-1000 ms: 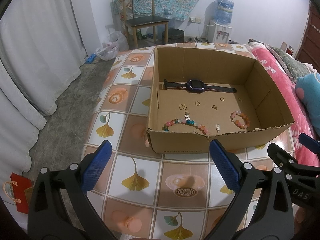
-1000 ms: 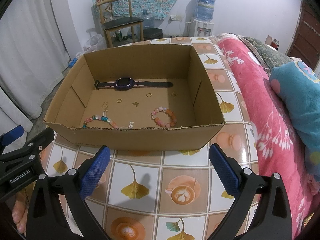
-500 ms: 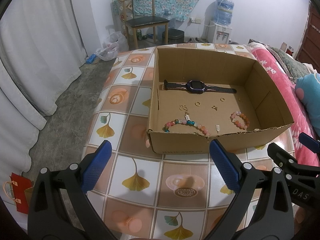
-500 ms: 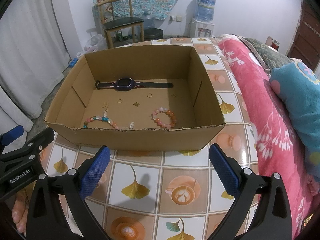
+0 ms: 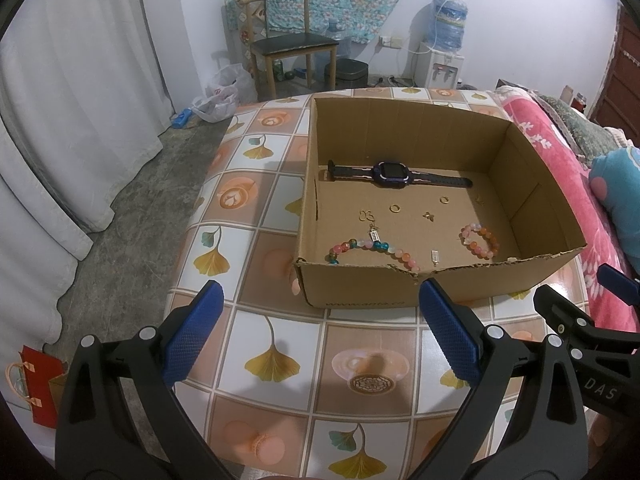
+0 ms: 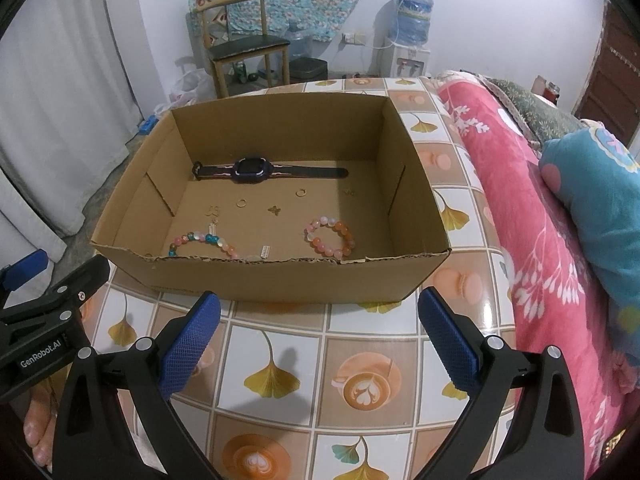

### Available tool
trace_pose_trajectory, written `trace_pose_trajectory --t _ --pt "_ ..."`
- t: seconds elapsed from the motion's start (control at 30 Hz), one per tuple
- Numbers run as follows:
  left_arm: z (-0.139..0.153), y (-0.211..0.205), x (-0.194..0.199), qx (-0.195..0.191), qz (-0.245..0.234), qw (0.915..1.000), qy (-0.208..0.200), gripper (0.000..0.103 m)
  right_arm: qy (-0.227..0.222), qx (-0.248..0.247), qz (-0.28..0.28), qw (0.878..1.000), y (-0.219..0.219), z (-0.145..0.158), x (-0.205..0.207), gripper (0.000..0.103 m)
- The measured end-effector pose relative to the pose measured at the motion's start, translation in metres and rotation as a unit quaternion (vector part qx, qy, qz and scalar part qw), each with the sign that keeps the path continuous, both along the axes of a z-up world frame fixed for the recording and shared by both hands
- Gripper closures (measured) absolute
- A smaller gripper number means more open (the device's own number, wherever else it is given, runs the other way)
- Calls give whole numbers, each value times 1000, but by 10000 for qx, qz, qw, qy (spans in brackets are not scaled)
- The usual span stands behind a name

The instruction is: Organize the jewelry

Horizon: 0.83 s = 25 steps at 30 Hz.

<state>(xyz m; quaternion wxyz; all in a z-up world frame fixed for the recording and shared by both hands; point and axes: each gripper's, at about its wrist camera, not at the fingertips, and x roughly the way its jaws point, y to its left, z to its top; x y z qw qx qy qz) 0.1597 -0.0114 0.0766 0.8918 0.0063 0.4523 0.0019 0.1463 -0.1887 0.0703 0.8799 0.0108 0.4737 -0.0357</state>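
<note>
An open cardboard box (image 5: pixel 436 284) (image 6: pixel 280 280) stands on the tiled tablecloth. Inside lie a dark purple watch (image 5: pixel 394 174) (image 6: pixel 256 169), a long multicolour bead bracelet (image 5: pixel 372 250) (image 6: pixel 204 240), a round pink-orange bead bracelet (image 5: pixel 480 240) (image 6: pixel 330 236), gold rings (image 5: pixel 395 208) (image 6: pixel 241 202) and small gold and silver earrings (image 5: pixel 430 216) (image 6: pixel 274 210). My left gripper (image 5: pixel 320 336) is open and empty, in front of the box's near wall. My right gripper (image 6: pixel 320 336) is open and empty too, just before the box. Each gripper shows at the edge of the other's view.
A pink flowered bedspread (image 6: pixel 520 216) and a blue pillow (image 6: pixel 600 208) lie to the right of the table. A wooden chair (image 5: pixel 292 48), a water dispenser (image 5: pixel 444 52) and white curtains (image 5: pixel 68 120) stand beyond. The table's left edge (image 5: pixel 192 220) drops to a concrete floor.
Both grippers have crept very slightly toward the box; nothing inside it has moved and both stay open.
</note>
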Motion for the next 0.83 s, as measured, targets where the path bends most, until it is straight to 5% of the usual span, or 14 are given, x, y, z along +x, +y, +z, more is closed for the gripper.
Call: trace_pose_trajectory --t 0.83 --pt "1 1 1 -21 9 10000 1 8 2 -3 6 10000 1 0 0 7"
